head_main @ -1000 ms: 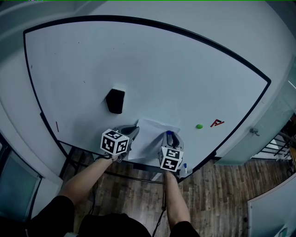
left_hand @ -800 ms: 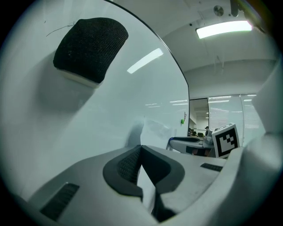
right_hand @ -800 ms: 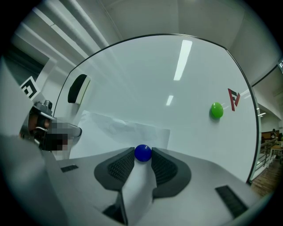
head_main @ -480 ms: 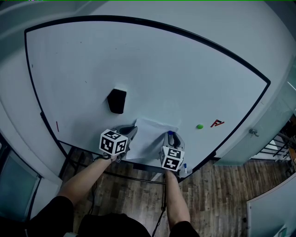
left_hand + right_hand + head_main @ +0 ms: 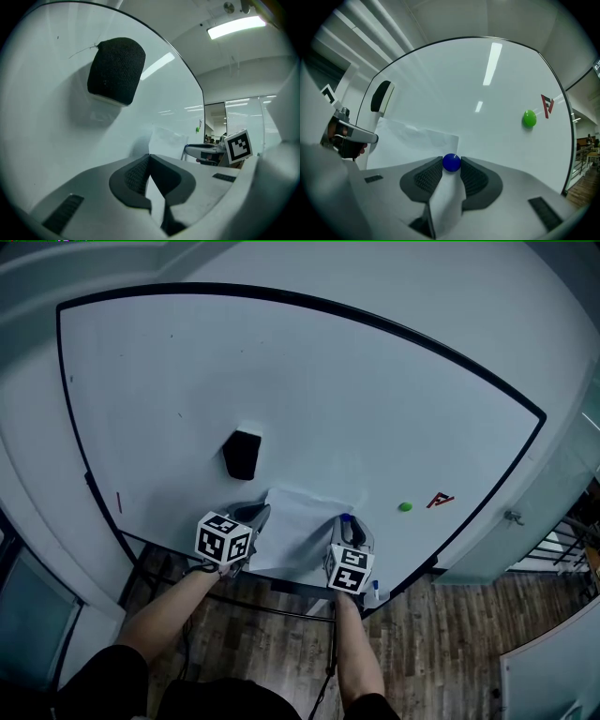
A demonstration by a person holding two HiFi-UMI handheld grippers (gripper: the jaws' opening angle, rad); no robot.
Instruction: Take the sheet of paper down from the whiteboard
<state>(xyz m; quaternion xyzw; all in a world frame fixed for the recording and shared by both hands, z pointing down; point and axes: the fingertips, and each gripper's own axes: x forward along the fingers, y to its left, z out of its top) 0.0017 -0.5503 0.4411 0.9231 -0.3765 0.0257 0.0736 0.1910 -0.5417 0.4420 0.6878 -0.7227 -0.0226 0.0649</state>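
Note:
The white sheet of paper [image 5: 298, 526] lies low on the whiteboard [image 5: 309, 390], between my two grippers. My left gripper [image 5: 260, 513] is shut on the sheet's left edge; in the left gripper view the paper [image 5: 157, 199] runs between the closed jaws [image 5: 149, 157]. My right gripper [image 5: 345, 520] is at the sheet's right side. In the right gripper view its jaws [image 5: 451, 165] are closed on a round blue magnet [image 5: 451, 162] that sits on the paper [image 5: 412, 140].
A black eraser [image 5: 242, 454] sticks to the board above the left gripper. A green magnet [image 5: 405, 506] and a red magnet [image 5: 438, 500] sit right of the sheet. The board's black frame [image 5: 281, 585] and a wooden floor [image 5: 441, 634] lie below.
My left gripper has shifted a little to the left with the sheet's left edge in it. The right gripper has stayed on the blue magnet.

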